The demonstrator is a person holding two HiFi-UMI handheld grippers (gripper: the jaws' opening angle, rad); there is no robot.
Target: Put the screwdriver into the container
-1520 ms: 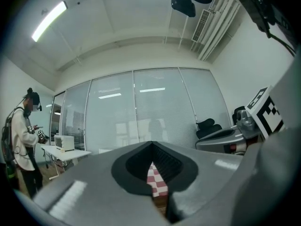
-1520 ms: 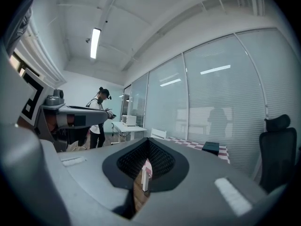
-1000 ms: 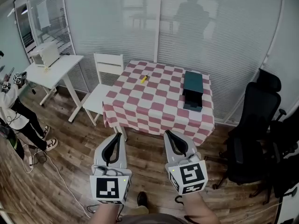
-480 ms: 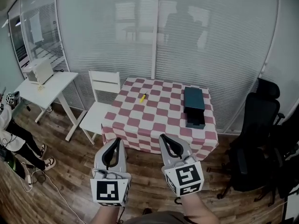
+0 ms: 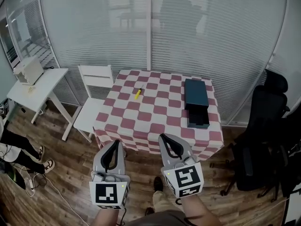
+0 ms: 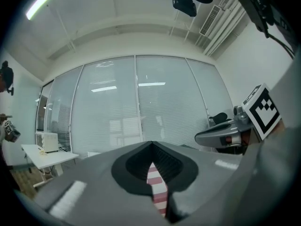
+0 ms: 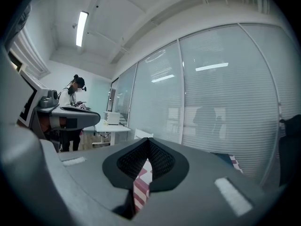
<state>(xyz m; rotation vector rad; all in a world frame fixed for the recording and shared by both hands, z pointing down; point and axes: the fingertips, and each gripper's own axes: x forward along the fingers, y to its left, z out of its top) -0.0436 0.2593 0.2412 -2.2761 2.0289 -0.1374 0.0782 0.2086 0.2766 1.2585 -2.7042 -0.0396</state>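
Lying toward the far left of the red-and-white checked bench, the small yellow-handled screwdriver sits well apart from the dark teal box-shaped container. The left gripper and right gripper hover short of the bench, fingers clenched together on nothing.

Tablecloth: checked cloth, matt. Floor: wood planks, slight sheen. Container: smooth, matt. Left gripper, right gripper: matt grey plastic.
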